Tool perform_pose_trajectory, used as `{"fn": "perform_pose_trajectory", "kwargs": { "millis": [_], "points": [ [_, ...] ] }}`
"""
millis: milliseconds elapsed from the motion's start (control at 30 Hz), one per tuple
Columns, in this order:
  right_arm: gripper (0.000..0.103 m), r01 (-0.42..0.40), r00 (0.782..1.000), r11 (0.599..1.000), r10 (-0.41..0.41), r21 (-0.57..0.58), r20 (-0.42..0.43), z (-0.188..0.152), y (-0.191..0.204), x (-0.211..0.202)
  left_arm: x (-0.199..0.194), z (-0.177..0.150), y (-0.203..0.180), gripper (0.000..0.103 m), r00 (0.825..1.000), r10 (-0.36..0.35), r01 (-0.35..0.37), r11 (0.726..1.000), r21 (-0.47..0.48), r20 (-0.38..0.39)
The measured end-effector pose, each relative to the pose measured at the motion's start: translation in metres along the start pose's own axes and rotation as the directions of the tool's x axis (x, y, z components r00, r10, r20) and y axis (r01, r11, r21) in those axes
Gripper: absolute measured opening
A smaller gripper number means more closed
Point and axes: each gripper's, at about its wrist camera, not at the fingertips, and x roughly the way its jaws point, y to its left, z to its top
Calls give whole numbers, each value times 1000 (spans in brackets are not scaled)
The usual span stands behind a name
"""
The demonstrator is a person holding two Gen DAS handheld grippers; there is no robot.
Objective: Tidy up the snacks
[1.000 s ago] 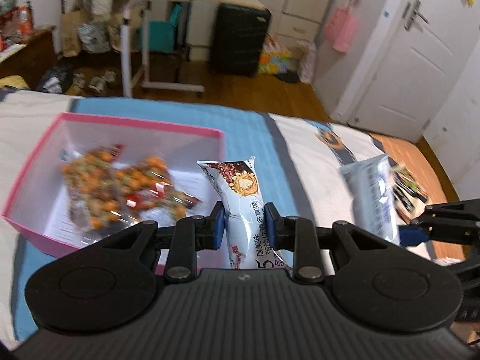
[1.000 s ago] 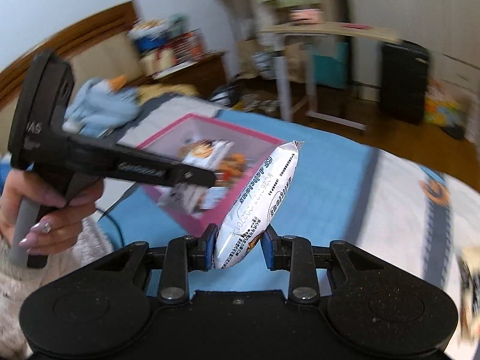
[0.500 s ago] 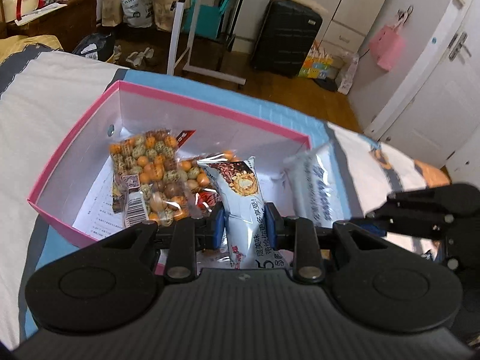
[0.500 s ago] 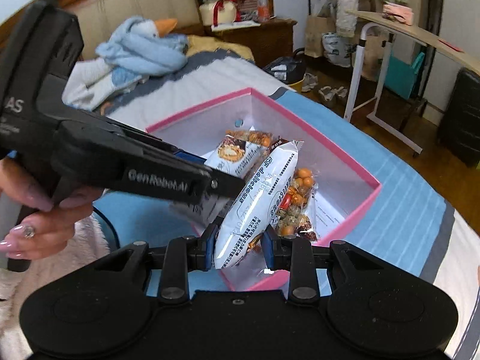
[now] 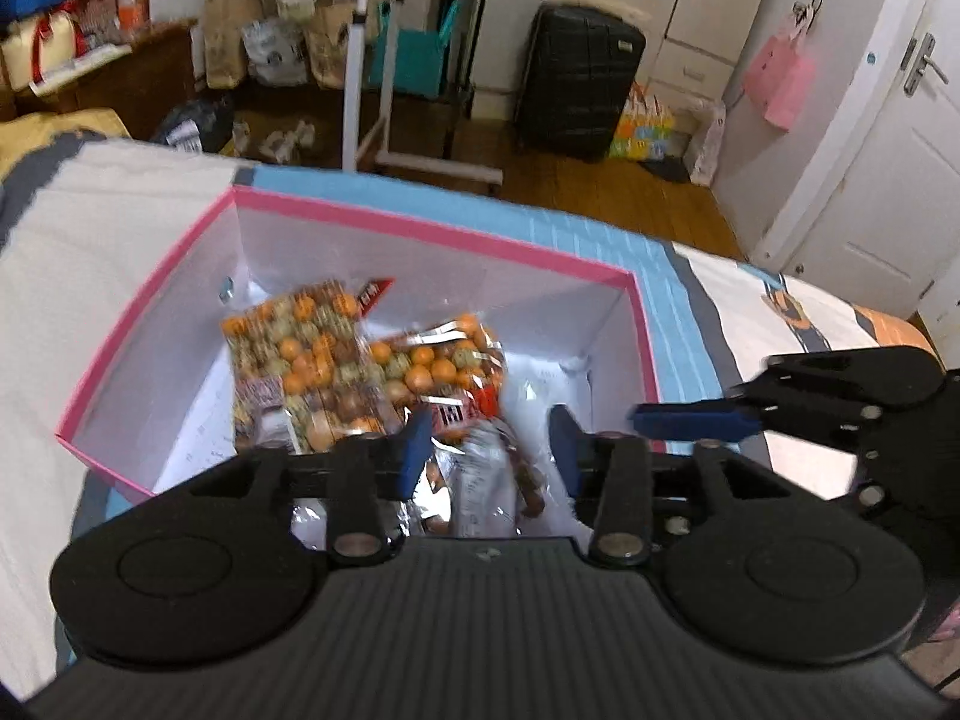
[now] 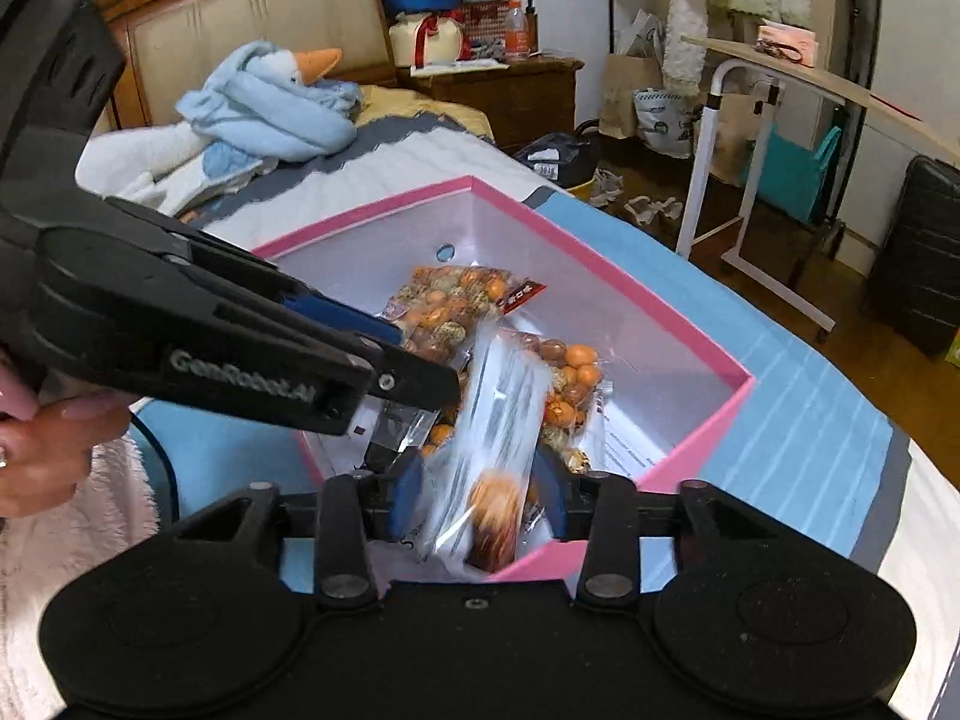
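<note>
Compared with a second ago we now have both grippers over the pink box [image 5: 432, 231], and both have let go. The left gripper [image 5: 491, 439], low centre of its own view, was clamped on a white snack packet; its jaws have just been opening and now stand apart, and that packet [image 5: 483, 480] lies blurred below and between them, inside the box at its near wall, with neither pad pressing on it. Same for the right gripper [image 6: 477, 495]: it was pinching a white packet, its jaws have just been opening, and the packet [image 6: 486, 444] sits loose and motion-blurred in the gap, tilted over the box's near corner; we can't tell whether it still brushes a pad. Earlier the box was off to the left and further away; now it fills mid-frame in both views. Two clear bags of orange and brown nuts [image 5: 300, 354] lie in the box as before, one with a red label we can't read. Readable text: "GenRobot.AI" on the side of the left gripper, at left in the right wrist view. The box rests on the blue and white bedspread [image 5: 678, 300]. A hand [image 6: 42, 450] shows at the left edge.
</note>
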Motion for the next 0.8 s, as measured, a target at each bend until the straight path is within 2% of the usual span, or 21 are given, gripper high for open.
{"fn": "perform_pose_trajectory", "kwargs": {
  "millis": [133,200,300,433,600,667,800],
  "points": [
    [59,20,1000,999,-20,38,16,-8,-5,-31,-17,-5,-5,53,999,-20,20,1000,5,45],
    [64,47,997,996,-51,79,50,-17,-8,-57,-25,-9,-10,54,997,-22,21,1000,20,69],
    [64,72,991,987,-88,144,104,-31,-17,-98,-35,-14,-23,60,995,-23,17,998,63,101],
    [65,143,977,973,-168,181,131,-56,-31,-150,-42,-16,-44,61,994,-48,36,992,123,95],
    [71,242,958,933,-274,267,88,-89,-61,-197,-53,-22,-73,61,990,-108,90,978,186,90],
    [71,270,953,908,-299,320,43,-103,-76,-205,-55,-26,-87,61,987,-141,122,971,203,81],
    [73,314,940,882,-342,350,18,-136,-100,-211,-48,-36,-116,61,980,-198,186,957,225,32]
  ]
}}
